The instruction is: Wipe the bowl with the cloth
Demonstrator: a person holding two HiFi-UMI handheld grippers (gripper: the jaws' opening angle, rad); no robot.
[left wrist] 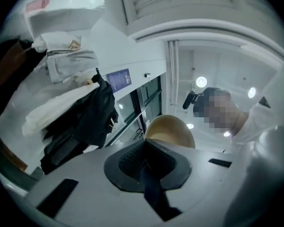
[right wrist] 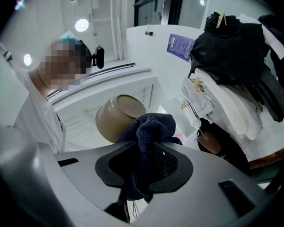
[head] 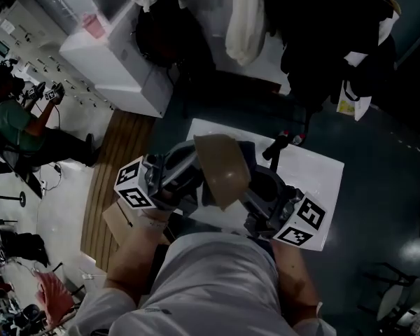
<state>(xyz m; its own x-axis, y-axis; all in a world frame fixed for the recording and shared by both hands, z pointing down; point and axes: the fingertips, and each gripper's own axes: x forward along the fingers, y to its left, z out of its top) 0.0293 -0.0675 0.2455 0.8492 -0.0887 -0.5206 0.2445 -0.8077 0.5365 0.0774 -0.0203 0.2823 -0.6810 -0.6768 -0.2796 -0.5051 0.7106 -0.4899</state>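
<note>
- Hanging garments [head: 322, 26]: dark and pale coats, at the far side beyond the table.
- Table [head: 322, 170]: white top, below both grippers.
- Left gripper [left wrist: 146, 150]: jaws pressed nearly together, pinching the thin rim of the bowl.
- Right gripper [right wrist: 149, 150]: jaws clamped on the cloth.
- Bowl [head: 224, 168]: tan, held tilted in the air above the table, between the two grippers.
- Cloth [right wrist: 151, 129]: dark blue, bunched, rising out of the right jaws just beside the bowl; whether they touch cannot be told.
</note>
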